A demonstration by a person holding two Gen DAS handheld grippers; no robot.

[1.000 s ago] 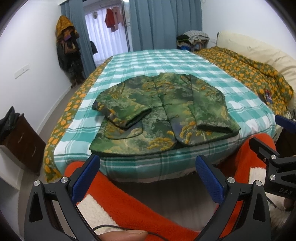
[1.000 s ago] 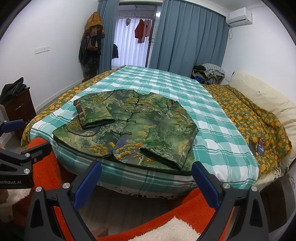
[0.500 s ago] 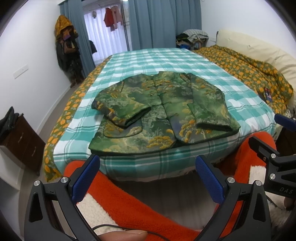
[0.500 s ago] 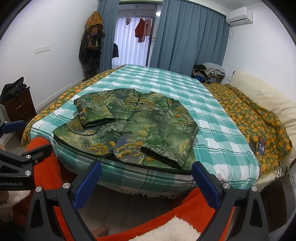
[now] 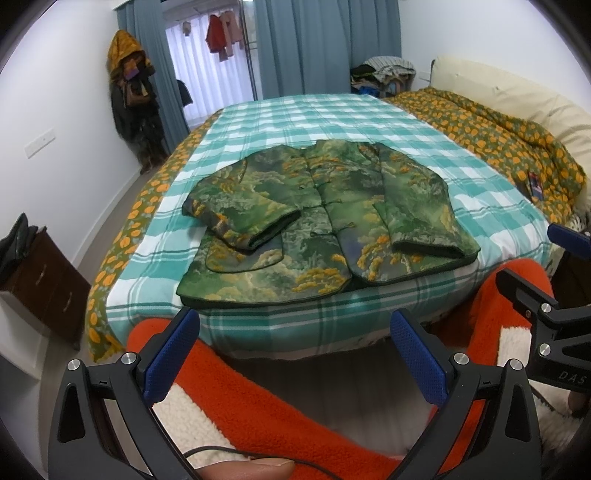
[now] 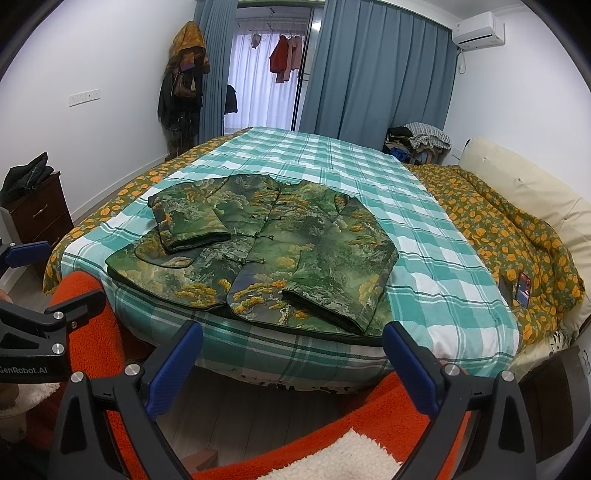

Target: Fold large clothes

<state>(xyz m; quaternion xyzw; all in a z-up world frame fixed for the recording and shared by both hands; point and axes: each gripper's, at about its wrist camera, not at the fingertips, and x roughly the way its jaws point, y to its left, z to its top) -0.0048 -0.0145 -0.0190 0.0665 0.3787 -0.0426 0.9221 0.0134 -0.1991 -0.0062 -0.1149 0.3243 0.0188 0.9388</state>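
Bed (image 5: 369, 122): fills most of both views, covered by a teal and white checked blanket, with an orange-flowered quilt (image 6: 517, 236) bunched along its right side.
Curtains (image 6: 373, 74): blue-grey, drawn apart at the window beyond the far end of the bed; clothes hang on a rail behind the gap.
Jacket (image 5: 325, 221): green with yellow and grey landscape print, lying flat and face up on the near end of the bed.
Jacket direction: collar points away toward the window, hem lies along the near edge of the mattress; its long axis runs from near edge to far end, front buttoned shut down the middle.
Jacket sleeves: left sleeve (image 6: 188, 221) is folded across the chest, cuff toward the middle; right sleeve (image 6: 332, 291) lies down along the body, cuff near the hem.
Person: an orange fleece garment (image 5: 258, 398) shows at the bottom of both views.
Left gripper (image 5: 295, 350): fingers spread wide, nothing between the blue pads, held short of the bed's near edge.
Right gripper (image 6: 291, 354): fingers spread wide and empty, also short of the bed.
Air conditioner (image 6: 478, 31): white, high on the right wall.
Writing: "GenRobot.AI" on the left gripper's body in the right wrist view; "DAS" on the right gripper's body in the left wrist view.
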